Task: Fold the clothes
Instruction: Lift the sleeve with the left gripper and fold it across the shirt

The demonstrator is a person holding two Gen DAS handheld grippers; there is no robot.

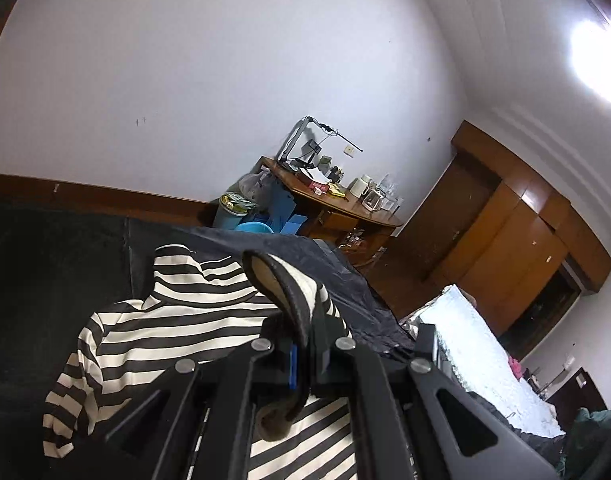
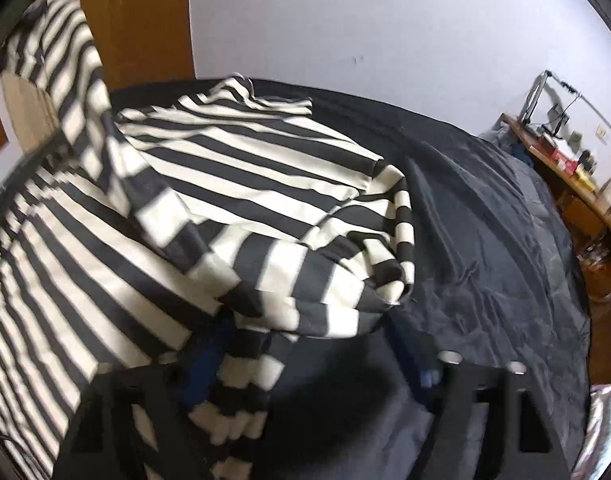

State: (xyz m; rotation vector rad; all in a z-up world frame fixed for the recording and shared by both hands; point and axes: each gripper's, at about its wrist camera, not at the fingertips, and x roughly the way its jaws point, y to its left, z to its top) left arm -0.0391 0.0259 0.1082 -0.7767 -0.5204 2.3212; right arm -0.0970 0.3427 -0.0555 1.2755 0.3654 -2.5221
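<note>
A black-and-white striped garment [image 1: 177, 320] lies on a dark bed cover [image 1: 325, 260]. My left gripper [image 1: 299, 340] is shut on a dark-trimmed edge of the garment, which loops up above the fingers and hangs down between them. In the right wrist view the garment [image 2: 245, 168] is bunched on the dark cover [image 2: 485, 240], with one part lifted at the upper left. My right gripper [image 2: 313, 344] stands with its jaws apart just over the cover. A striped sleeve [image 2: 241, 392] drapes across its left finger, and the pads do not press on it.
A cluttered wooden desk [image 1: 333, 204] stands past the bed, with blue bins [image 1: 245, 220] beside it. A wooden wardrobe [image 1: 505, 240] is at the right. A white quilted cover [image 1: 485, 360] lies at the right. The desk [image 2: 565, 184] also shows at the right edge.
</note>
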